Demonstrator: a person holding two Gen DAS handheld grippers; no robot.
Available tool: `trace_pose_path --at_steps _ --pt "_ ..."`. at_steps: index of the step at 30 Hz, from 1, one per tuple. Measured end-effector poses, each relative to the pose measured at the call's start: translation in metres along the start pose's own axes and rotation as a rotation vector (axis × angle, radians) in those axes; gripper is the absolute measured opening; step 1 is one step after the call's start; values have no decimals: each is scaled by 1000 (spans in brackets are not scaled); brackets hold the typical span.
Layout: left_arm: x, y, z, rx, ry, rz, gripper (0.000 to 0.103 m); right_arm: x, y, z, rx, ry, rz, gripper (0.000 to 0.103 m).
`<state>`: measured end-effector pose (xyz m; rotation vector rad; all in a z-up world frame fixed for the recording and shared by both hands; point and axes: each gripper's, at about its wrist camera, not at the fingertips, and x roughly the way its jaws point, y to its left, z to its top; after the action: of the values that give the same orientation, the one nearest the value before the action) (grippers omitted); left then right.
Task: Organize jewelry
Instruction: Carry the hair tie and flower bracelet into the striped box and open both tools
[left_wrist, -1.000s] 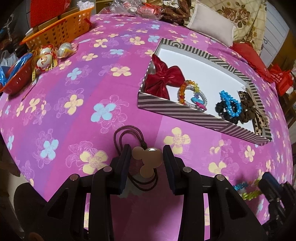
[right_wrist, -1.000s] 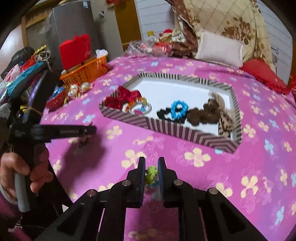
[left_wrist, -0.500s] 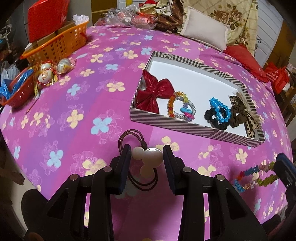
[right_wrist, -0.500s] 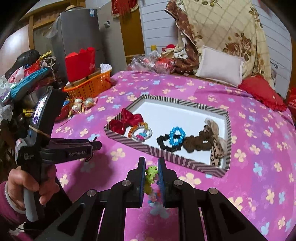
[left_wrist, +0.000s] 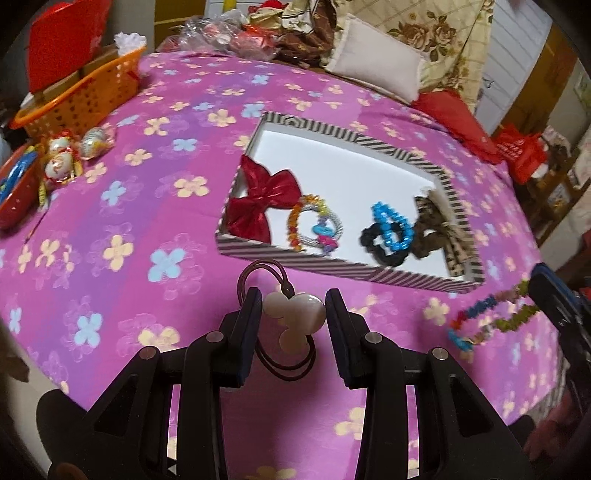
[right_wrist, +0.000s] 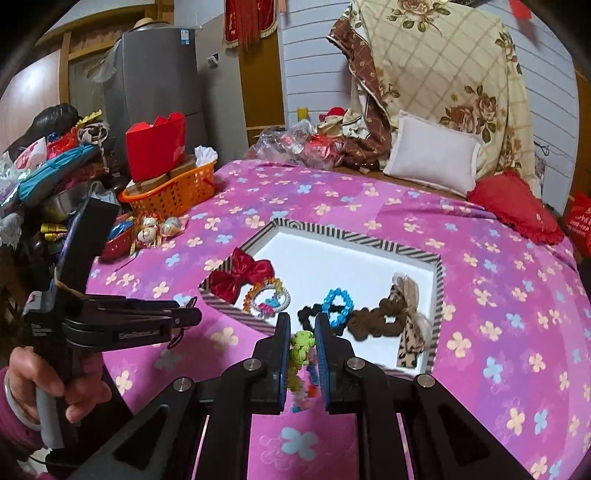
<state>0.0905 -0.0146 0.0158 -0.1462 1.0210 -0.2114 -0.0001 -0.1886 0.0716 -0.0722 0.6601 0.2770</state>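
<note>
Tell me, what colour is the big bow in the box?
The bow is shiny red, clearest in the left wrist view.

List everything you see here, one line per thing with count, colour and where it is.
Striped box: 1, black-white, table centre.
Bow: 1, red, box's left end.
Bead ring: 1, multicolour, beside bow.
Blue bead bracelet: 1, box's right half.
Leopard bow: 1, brown, box's right end.
Orange basket: 1, far left.
Shell pendant: 1, cream, in left gripper.
Bead strand: 1, green-multicolour, in right gripper.
</note>
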Motion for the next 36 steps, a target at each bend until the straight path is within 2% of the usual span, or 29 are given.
trace_pose_path --at_steps 7,16,26,31,36 --pt "-8 -4 15 2 -9 -31 34 3 -6 16 3 -20 4 13" --pt "-2 -22 41 38 -39 -4 34 22 -21 45 23 -20 9 13" --pt "37 -30 74 35 -27 49 34 68 -35 65 59 13 29 13" --pt "57 -31 81 46 -19 85 34 95 -38 66 77 37 59 13" --pt "84 -27 82 44 20 107 34 126 -41 61 104 83 90 13"
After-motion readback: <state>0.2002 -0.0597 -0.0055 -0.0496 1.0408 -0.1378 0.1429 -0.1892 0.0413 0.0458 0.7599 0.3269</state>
